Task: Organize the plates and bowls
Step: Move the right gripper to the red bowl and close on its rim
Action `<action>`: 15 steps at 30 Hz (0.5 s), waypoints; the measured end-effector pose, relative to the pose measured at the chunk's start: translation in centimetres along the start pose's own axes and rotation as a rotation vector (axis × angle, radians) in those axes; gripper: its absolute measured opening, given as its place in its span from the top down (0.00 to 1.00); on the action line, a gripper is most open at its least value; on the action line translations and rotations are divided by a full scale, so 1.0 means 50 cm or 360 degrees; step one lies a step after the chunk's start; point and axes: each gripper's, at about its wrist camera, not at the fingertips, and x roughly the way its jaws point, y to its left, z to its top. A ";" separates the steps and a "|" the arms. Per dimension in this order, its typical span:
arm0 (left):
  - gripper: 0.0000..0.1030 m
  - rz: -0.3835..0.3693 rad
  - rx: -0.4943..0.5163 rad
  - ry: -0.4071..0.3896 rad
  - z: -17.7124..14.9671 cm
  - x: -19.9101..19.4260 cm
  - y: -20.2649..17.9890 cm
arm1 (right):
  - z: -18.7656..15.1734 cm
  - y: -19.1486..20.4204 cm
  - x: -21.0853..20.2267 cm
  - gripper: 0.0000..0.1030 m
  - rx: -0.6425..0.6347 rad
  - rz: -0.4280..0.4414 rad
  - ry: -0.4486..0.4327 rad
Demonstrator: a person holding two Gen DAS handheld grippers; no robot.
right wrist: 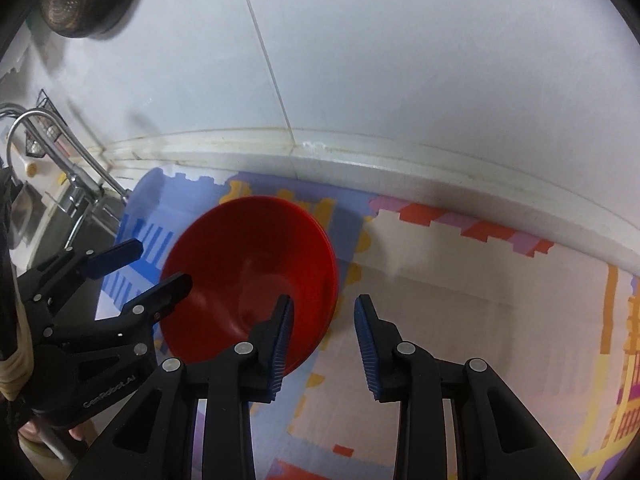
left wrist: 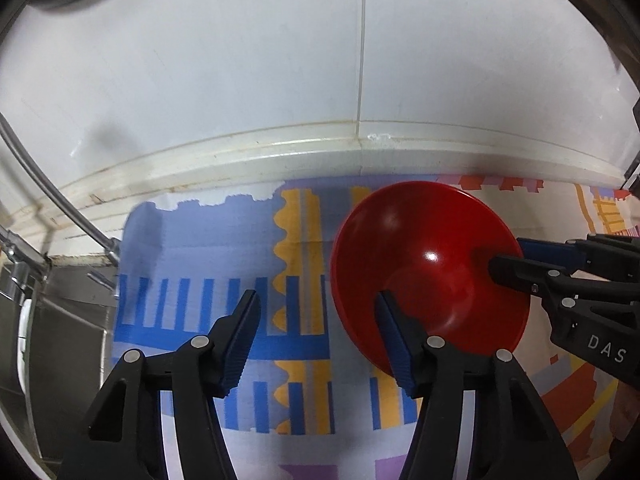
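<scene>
A glossy red bowl (left wrist: 432, 248) (right wrist: 248, 256) sits on a patterned mat. In the right wrist view a second red rim shows just under its right edge. My left gripper (left wrist: 316, 298) (right wrist: 156, 268) straddles the bowl's left rim, one finger inside the bowl and one outside. The jaws are wide and the pads stand clear of the rim. My right gripper (right wrist: 323, 302) (left wrist: 508, 256) straddles the opposite rim the same way, with a narrower gap and no visible pad contact.
The colourful mat (left wrist: 200, 248) covers the counter up to a raised white ledge (left wrist: 320, 144) below a white tiled wall. A steel sink (left wrist: 60, 320) with a curved faucet (right wrist: 48, 136) lies to the left. A dark round utensil (right wrist: 80, 0) hangs at top left.
</scene>
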 end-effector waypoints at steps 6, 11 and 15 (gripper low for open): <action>0.57 -0.0056 -0.0014 0.0029 0.000 0.020 -0.004 | -0.003 -0.002 0.013 0.80 0.0011 0.0031 0.0021; 0.72 -0.0120 -0.0030 0.0045 0.004 0.025 -0.006 | -0.002 -0.002 0.014 0.84 0.0015 0.0043 0.0022; 0.83 -0.0116 -0.0039 0.0048 0.005 0.027 -0.012 | -0.001 -0.002 0.012 0.84 0.0027 0.0056 0.0018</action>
